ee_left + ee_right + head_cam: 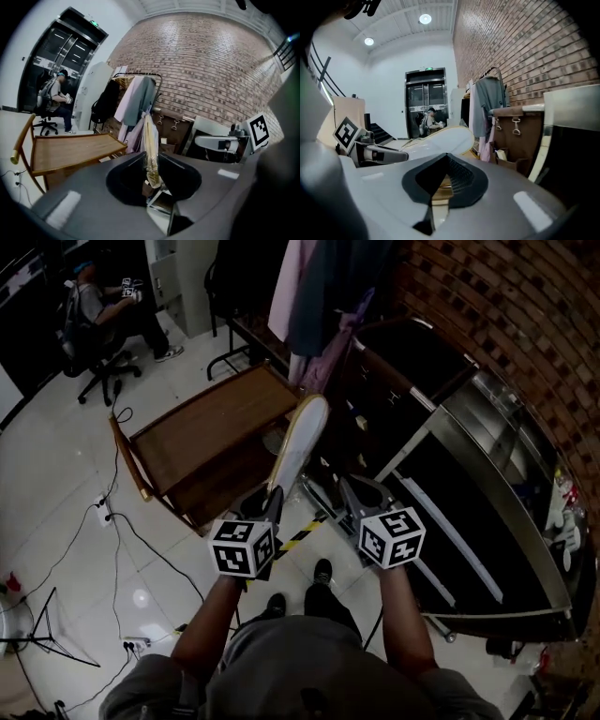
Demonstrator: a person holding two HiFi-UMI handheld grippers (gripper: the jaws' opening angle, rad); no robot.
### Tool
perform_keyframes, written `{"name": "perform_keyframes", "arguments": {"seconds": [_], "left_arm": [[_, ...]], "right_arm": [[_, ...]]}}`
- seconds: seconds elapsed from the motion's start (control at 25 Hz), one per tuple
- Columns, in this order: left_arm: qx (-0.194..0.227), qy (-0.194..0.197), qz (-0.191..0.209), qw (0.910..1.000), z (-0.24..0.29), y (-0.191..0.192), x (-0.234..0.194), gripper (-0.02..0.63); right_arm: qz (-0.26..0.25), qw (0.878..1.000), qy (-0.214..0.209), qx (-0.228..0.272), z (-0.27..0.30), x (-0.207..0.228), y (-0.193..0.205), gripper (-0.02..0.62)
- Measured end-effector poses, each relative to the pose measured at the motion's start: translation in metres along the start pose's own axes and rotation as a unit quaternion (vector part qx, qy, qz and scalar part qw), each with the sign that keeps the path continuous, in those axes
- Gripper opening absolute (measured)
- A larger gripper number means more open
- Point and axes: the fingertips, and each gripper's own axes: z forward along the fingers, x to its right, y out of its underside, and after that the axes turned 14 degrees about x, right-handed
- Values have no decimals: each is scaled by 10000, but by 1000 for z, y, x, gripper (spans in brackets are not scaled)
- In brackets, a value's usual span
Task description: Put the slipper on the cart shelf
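Slipper (299, 439) pinched by left gripper (273, 496), cart (211, 423) beyond
Long axis straight ahead of its jaws, edge-on; right gripper (361, 487) closed, empty

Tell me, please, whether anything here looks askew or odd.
Only the slipper: the left hand-held gripper holds it on edge, sticking up by the wooden cart instead of lying flat. Nothing looks spilled or damaged.

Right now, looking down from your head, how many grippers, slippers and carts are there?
Grippers: 2, the left gripper and the right gripper
Slipper: 1
Cart: 1
Total: 4
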Motion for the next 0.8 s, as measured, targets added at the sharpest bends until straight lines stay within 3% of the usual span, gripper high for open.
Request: {"name": "perform_keyframes", "arguments": {"seconds": [0.36,0.8], "left_arm": [[-582,1142,-7,9918,1,54,114,72],[-1062,2004,51,9739,36,119,277,72]], "right_arm": [[-4,9935,1128,163,-115,58,-4,0],[220,9745,2222,241,-289,140,8,0]]}}
